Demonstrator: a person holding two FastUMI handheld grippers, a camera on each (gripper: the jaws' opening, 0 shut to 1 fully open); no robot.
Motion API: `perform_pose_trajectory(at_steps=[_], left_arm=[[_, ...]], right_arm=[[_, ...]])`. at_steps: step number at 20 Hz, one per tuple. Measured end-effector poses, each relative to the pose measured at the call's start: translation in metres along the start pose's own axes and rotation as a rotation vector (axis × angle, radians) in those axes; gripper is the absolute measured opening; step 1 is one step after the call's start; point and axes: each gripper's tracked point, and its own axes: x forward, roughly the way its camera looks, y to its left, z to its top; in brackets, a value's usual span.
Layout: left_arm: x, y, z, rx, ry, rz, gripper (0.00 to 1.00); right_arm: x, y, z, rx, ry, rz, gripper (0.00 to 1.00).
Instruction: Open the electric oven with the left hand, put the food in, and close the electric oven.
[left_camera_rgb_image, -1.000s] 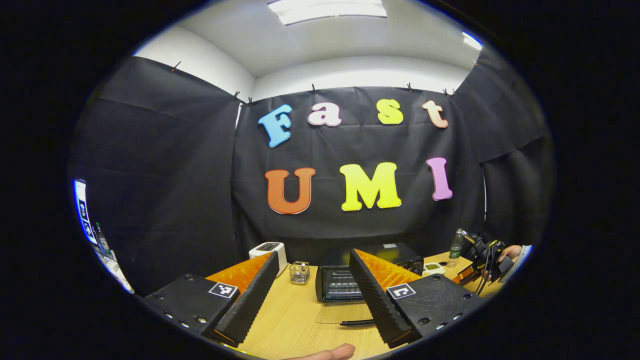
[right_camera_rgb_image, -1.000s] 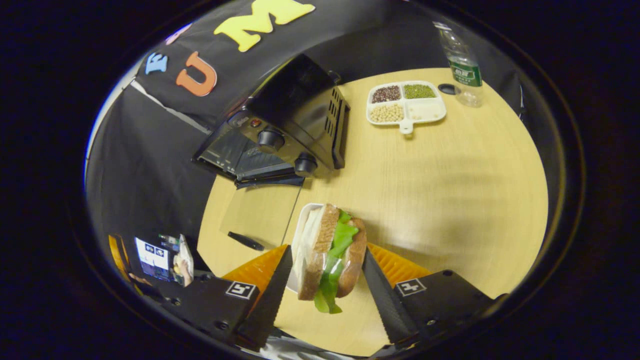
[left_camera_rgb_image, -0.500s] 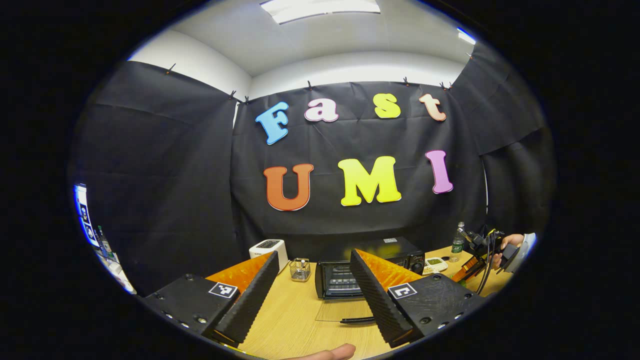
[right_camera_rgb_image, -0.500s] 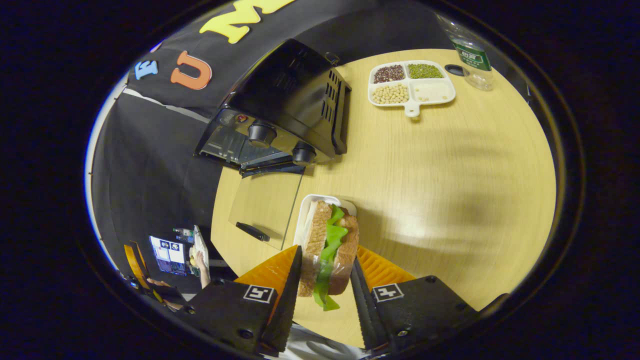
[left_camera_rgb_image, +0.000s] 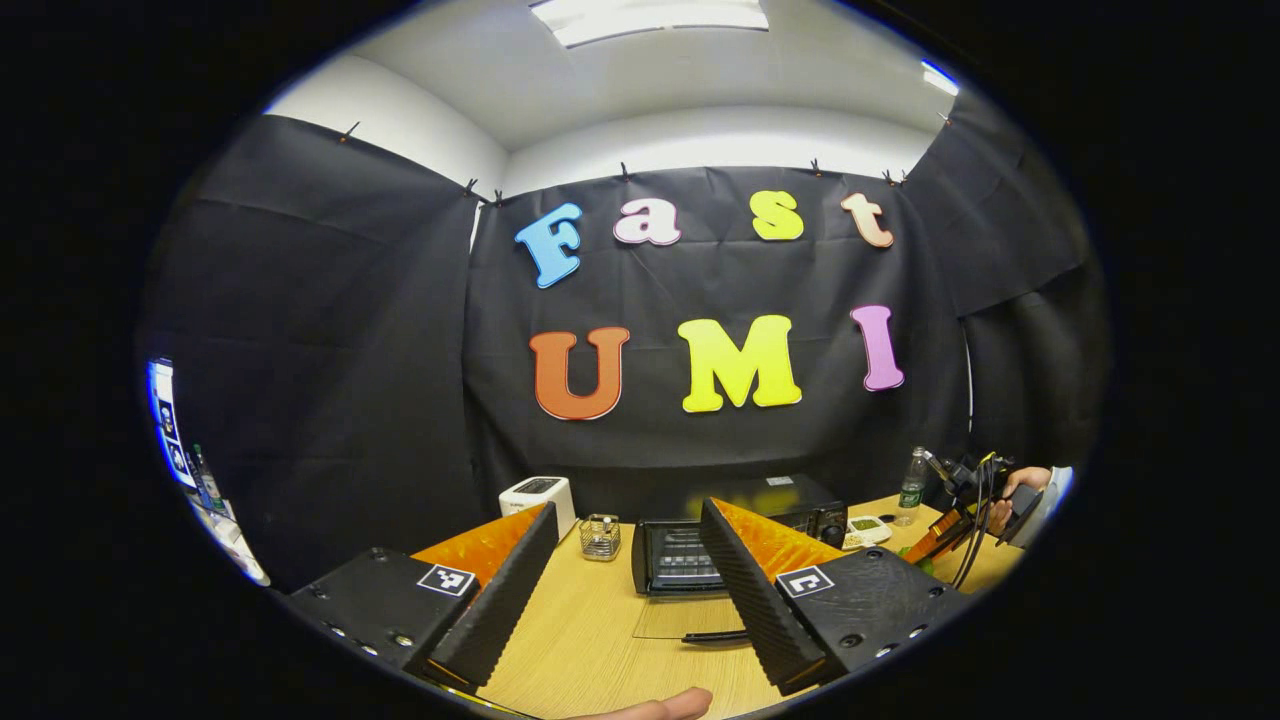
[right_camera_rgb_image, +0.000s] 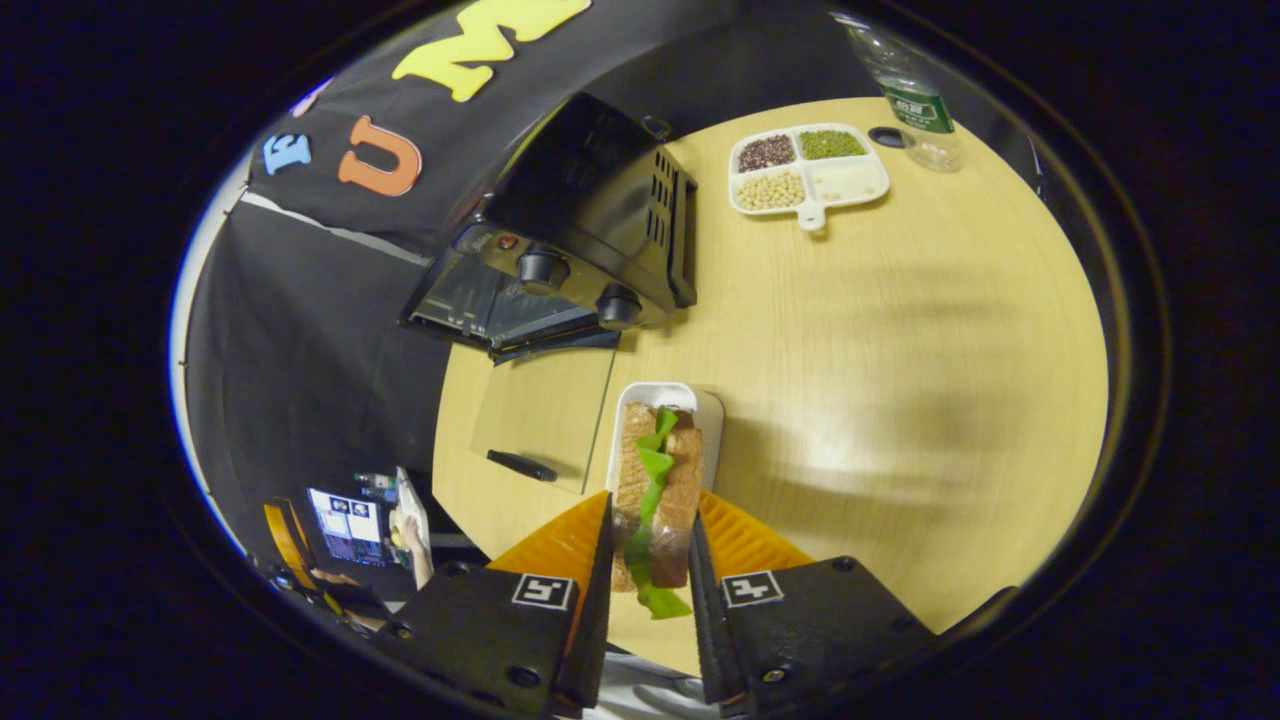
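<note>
While tilted downward, right hand-held gripper (right_camera_rgb_image: 648, 560) apparently clamps sandwich (right_camera_rgb_image: 655, 495).

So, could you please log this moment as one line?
oven: door open | right gripper: shut on sandwich above tray | left gripper: open, idle

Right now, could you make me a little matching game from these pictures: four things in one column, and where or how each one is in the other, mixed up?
Things:
1. Sandwich
2. Oven door
3. Bean tray
4. Bottle

States or places:
a. Folded down flat on the table
b. At the table's far edge, beside the bean tray
c. Squeezed between the right gripper's fingers, over a white plate
d. On the table behind the oven, four compartments

Pairs: 1-c, 2-a, 3-d, 4-b
</note>
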Motion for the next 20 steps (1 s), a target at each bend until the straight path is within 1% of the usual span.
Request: perform_pose_trajectory(at_steps=[4, 5, 6, 7, 8, 9, 10, 11, 12, 13, 14, 16, 18, 19, 20], left_arm=[[-0.009, 0.002, 0.006, -0.007, -0.021, -0.019, 0.93], [-0.012, 0.002, 0.007, -0.009, -0.026, -0.025, 0.93], [-0.013, 0.002, 0.008, -0.011, -0.030, -0.032, 0.93], [-0.015, 0.003, 0.010, -0.013, -0.033, -0.036, 0.93], [-0.016, 0.004, 0.009, -0.015, -0.032, -0.040, 0.82], [-0.018, 0.004, 0.010, -0.015, -0.031, -0.045, 0.93], [-0.021, 0.005, 0.011, -0.016, -0.030, -0.049, 0.93], [-0.023, 0.006, 0.012, -0.016, -0.028, -0.053, 0.93], [-0.023, 0.006, 0.012, -0.017, -0.025, -0.057, 0.93], [-0.024, 0.006, 0.012, -0.018, -0.019, -0.060, 0.82], [-0.025, 0.008, 0.012, -0.022, -0.015, -0.062, 0.93], [-0.027, 0.013, 0.014, -0.032, -0.007, -0.064, 0.93], [-0.027, 0.021, 0.015, -0.044, -0.006, -0.058, 0.93], [-0.028, 0.024, 0.017, -0.050, -0.008, -0.055, 0.93], [-0.027, 0.027, 0.014, -0.054, 0.000, -0.054, 0.93]], right_arm=[[-0.014, 0.020, -0.003, 0.035, -0.078, 0.010, 0.36], [-0.016, 0.028, -0.005, 0.049, -0.101, 0.022, 0.36], [-0.017, 0.037, -0.006, 0.070, -0.122, 0.039, 0.40], [-0.018, 0.047, -0.007, 0.088, -0.147, 0.063, 0.36], [-0.016, 0.057, -0.007, 0.101, -0.175, 0.084, 0.36], [-0.014, 0.065, -0.007, 0.115, -0.204, 0.097, 0.36], [-0.010, 0.073, -0.007, 0.122, -0.226, 0.109, 0.36], [-0.006, 0.081, -0.006, 0.141, -0.253, 0.126, 0.40], [-0.001, 0.093, -0.004, 0.162, -0.285, 0.157, 0.36], [0.003, 0.103, -0.004, 0.188, -0.320, 0.199, 0.36], [0.008, 0.115, 0.001, 0.220, -0.365, 0.242, 0.36], [0.020, 0.134, 0.011, 0.292, -0.468, 0.307, 0.36], [0.037, 0.147, 0.023, 0.398, -0.561, 0.346, 0.36], [0.049, 0.155, 0.029, 0.449, -0.587, 0.368, 0.36], [0.063, 0.164, 0.033, 0.484, -0.596, 0.391, 0.39]])
